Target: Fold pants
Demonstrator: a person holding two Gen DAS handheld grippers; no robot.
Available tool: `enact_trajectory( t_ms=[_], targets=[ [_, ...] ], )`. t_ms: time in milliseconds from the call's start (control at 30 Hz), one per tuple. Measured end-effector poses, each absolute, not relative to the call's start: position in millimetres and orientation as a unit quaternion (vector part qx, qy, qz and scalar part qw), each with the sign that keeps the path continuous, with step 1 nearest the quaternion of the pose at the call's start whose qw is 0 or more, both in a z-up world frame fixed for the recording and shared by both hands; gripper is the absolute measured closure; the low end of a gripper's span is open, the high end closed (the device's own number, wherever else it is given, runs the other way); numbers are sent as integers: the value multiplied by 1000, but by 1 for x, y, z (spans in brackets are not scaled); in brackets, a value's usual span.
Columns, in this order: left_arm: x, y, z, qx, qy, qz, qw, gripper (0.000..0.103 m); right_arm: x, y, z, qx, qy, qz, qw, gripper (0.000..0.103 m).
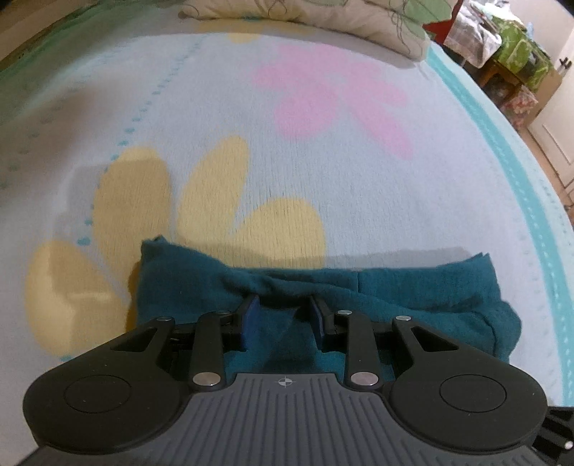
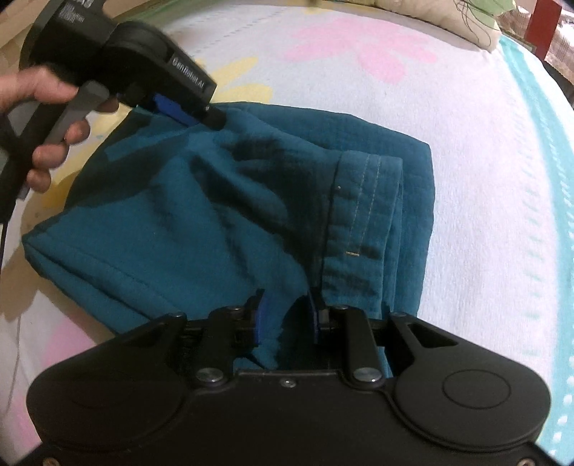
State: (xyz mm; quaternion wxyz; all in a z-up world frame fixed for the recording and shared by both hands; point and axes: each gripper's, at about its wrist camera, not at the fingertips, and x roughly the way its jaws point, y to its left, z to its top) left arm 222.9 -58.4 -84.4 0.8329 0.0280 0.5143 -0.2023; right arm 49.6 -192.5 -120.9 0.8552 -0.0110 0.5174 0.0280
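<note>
Pants [image 2: 215, 215], teal: lying part-folded in layers on the bedspread [image 1: 323, 161], well apart from the pillow [image 1: 305, 18] and on the camera's side of it. Likely handling as a light, soft, limp cloth, sagging and creasing wherever unsupported; not seeming slippery or fragile, judging by the crinkled weave. Being pinched by the left gripper [image 1: 283, 301] at the edge facing the pillow, pads partly closed with a ridge of fabric gathered between them. Being pinched likewise by the right gripper [image 2: 285, 297] at the edge farthest from the pillow, just beside the stitched band [image 2: 362, 215], cloth rising between its pads. Probably best taking hold at corners and along that band, where the doubled layers are giving firmer purchase. Running with the long axis crosswise, roughly parallel to the pillow's length; the band itself pointing toward the pillow.
</note>
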Motion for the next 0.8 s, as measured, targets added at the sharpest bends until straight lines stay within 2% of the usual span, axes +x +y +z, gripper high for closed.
enact_trajectory(
  t_ms=[300, 567, 800],
  targets=[
    [181, -14, -50, 58, 490, -170, 853, 72, 47, -200, -121, 32, 514, 20, 857, 72],
    [118, -9, -83, 112, 530, -170, 823, 72, 55, -207, -127, 41, 514, 17, 857, 72],
    [95, -11, -92, 116, 516, -161, 833, 65, 56, -207, -126, 50, 515, 9, 856, 72]
  ],
)
